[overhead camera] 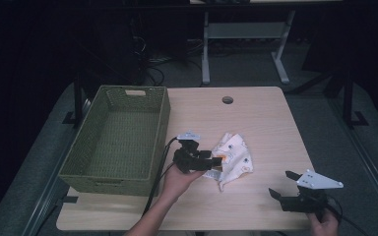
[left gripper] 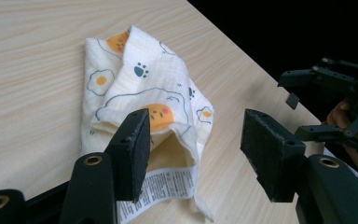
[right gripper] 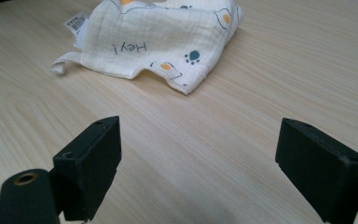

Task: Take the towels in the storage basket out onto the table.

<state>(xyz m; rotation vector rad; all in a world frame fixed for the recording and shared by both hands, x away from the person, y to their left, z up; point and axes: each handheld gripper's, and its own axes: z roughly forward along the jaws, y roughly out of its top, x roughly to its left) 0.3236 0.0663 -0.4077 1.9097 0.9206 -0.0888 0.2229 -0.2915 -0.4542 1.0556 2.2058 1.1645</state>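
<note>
A cream cloth (overhead camera: 232, 157) printed with fried eggs and paw prints lies crumpled near the middle of the wooden table (overhead camera: 261, 118). My left gripper (overhead camera: 215, 162) is at the cloth's left edge, held low and pointing right. In the left gripper view its jaws (left gripper: 196, 123) stand apart, the cloth (left gripper: 144, 79) and its white label lie just beyond the pads, and neither pad presses on it. My right gripper (overhead camera: 280, 183) hovers open near the table's front right corner, empty; ahead of its jaws (right gripper: 200, 140) the cloth (right gripper: 168, 42) shows "Hey!" upside down.
A green woven basket (overhead camera: 113, 184), empty, stands along the table's left side, close to my left hand. A round cable hole (overhead camera: 227, 100) sits near the far edge. Beyond the table are a desk frame's legs and dark floor. My right gripper (left gripper: 298, 105) also appears in the left gripper view.
</note>
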